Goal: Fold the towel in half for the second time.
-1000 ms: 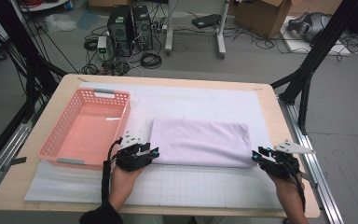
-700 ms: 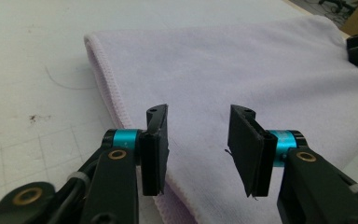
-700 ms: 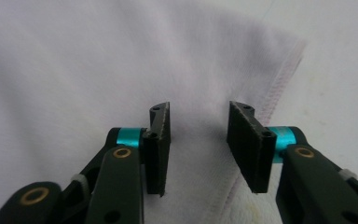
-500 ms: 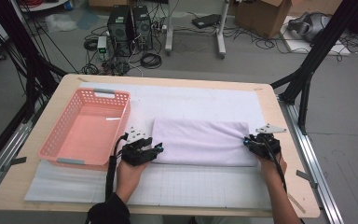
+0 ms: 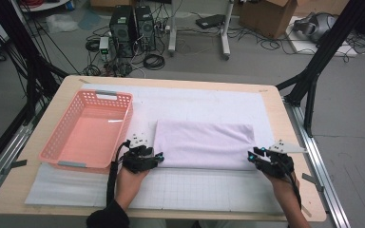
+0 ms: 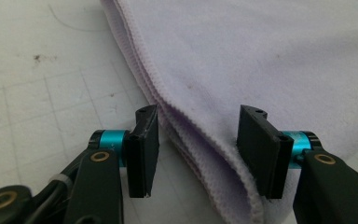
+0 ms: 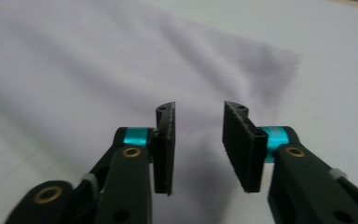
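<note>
Lilac folded cloth [image 5: 203, 144] lies flat mid-table, its long axis running left to right, with a pink basket [image 5: 88, 130] to its left. At the cloth's near-left corner, the left hand-held gripper [image 6: 193, 140] stands open, jaws straddling the layered edge. The right hand-held gripper [image 7: 198, 140], also open and empty, sits at the near-right corner. Each hand looks equally placed to pinch its own end.

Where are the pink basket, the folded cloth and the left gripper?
pink basket [image 5: 126, 116]: high view, right rim.
folded cloth [image 5: 204, 142]: high view, top surface.
left gripper [image 6: 198, 140]: left gripper view, between jaws.
</note>
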Demonstrator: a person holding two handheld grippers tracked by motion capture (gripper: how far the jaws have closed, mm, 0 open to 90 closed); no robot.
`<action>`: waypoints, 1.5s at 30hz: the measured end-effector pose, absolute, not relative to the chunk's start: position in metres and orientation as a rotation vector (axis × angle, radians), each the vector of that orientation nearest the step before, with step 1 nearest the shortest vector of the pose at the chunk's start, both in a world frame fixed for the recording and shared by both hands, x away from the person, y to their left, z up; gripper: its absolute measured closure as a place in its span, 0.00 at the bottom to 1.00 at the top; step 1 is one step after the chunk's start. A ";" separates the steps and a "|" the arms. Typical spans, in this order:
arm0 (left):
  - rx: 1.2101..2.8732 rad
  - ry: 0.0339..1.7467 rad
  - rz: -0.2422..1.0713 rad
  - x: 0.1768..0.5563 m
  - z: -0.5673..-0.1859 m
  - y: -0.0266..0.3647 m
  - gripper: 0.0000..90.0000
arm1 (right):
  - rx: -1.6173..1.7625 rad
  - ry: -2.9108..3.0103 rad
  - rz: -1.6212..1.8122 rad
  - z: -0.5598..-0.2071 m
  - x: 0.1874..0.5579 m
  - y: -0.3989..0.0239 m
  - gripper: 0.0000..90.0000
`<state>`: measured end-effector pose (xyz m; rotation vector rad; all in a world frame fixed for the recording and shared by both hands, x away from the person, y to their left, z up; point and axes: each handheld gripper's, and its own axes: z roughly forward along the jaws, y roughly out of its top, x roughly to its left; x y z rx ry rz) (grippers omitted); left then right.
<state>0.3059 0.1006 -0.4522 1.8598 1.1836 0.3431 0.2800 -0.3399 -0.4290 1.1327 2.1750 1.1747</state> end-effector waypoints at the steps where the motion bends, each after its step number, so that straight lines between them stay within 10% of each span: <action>1: 1.864 1.183 0.346 0.305 -0.452 0.101 0.53 | 1.122 2.212 1.172 -0.433 0.278 -0.337 0.77; 13: 1.892 1.152 0.331 0.299 -0.452 0.099 0.63 | 1.232 2.194 1.055 -0.441 0.271 -0.351 0.65; 16: 1.907 1.134 0.294 0.298 -0.451 0.098 0.88 | 1.243 2.195 1.067 -0.448 0.270 -0.352 0.75; 19: 1.888 1.157 0.280 0.295 -0.450 0.100 0.92 | 1.233 2.229 1.055 -0.445 0.268 -0.354 0.94; 23: 1.870 1.140 0.288 0.289 -0.449 0.103 0.91 | 1.224 2.243 1.042 -0.441 0.265 -0.354 0.94; 35: 1.676 1.030 0.398 0.273 -0.428 0.111 0.23 | 1.117 2.010 1.261 -0.401 0.252 -0.362 0.32; 45: 1.645 0.887 0.470 0.264 -0.410 0.108 0.20 | 1.048 2.022 1.278 -0.396 0.251 -0.362 0.22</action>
